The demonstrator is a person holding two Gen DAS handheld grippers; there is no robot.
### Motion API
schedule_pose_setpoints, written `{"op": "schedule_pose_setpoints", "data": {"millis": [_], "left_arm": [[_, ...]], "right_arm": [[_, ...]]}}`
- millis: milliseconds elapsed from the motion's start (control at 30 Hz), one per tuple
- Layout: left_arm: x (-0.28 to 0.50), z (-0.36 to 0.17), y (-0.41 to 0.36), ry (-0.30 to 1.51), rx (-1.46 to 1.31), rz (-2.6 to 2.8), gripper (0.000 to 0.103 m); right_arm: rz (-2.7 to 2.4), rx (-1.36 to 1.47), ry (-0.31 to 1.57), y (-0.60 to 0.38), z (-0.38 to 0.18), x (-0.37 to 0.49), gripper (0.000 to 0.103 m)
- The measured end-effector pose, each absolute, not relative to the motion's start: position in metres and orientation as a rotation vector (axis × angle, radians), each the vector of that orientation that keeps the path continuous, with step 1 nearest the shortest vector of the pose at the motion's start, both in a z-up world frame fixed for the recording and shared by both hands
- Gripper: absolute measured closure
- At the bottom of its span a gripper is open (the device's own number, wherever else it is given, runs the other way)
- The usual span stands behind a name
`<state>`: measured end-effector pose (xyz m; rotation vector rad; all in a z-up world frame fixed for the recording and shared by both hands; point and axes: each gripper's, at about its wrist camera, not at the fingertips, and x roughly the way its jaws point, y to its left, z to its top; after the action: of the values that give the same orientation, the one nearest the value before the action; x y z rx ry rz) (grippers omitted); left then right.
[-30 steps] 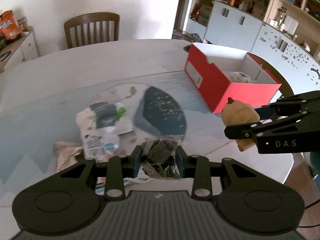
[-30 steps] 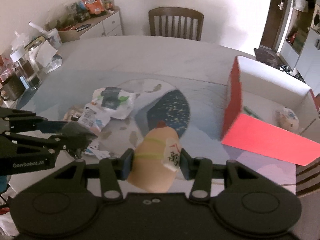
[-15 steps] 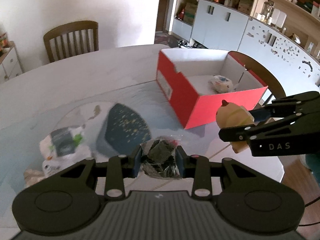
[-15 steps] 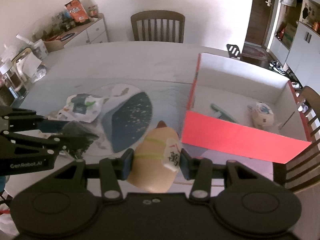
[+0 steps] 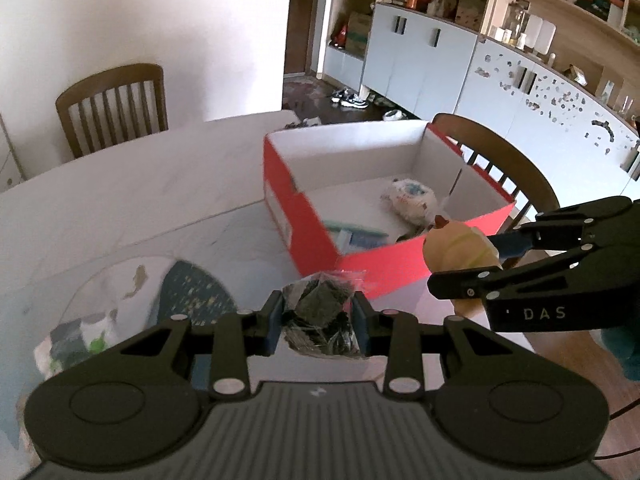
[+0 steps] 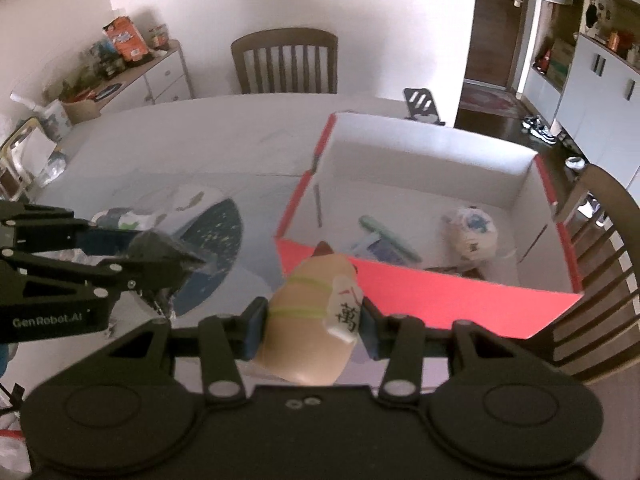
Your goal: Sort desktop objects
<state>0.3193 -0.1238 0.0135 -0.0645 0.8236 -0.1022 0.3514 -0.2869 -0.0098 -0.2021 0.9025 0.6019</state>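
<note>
On the pale table [image 6: 192, 148], toward its right end, stands an open red box [image 6: 432, 300] with white inner walls; a wrapped white bundle [image 6: 472, 234] lies inside at the right, and a green stick, perhaps a pen [image 6: 390, 238], lies left of it. Near its front wall, the right gripper [image 6: 312, 320] is clamped on a tan figurine [image 6: 308, 332] with a white tag. Just left, the left gripper [image 5: 318, 322] is clamped on a crinkled dark packet [image 5: 320, 320].
</note>
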Motion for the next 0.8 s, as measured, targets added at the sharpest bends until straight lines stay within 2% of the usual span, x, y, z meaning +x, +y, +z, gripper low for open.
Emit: {"op": "schedule_pose_setpoints", "data": {"millis": [500,800], "left_arm": [[0.373,0.030,-0.164,0.778,-0.013,-0.124,0.069],[0.413,0.027,-0.172,0.821,0.003,-0.145,0.069]], "right_arm": [[0.575,-0.207,0.836,-0.322,0.004,0.397,0.056],[0.556,-0.222,0.840,-0.331,0.002,0.423,0.056]]}}
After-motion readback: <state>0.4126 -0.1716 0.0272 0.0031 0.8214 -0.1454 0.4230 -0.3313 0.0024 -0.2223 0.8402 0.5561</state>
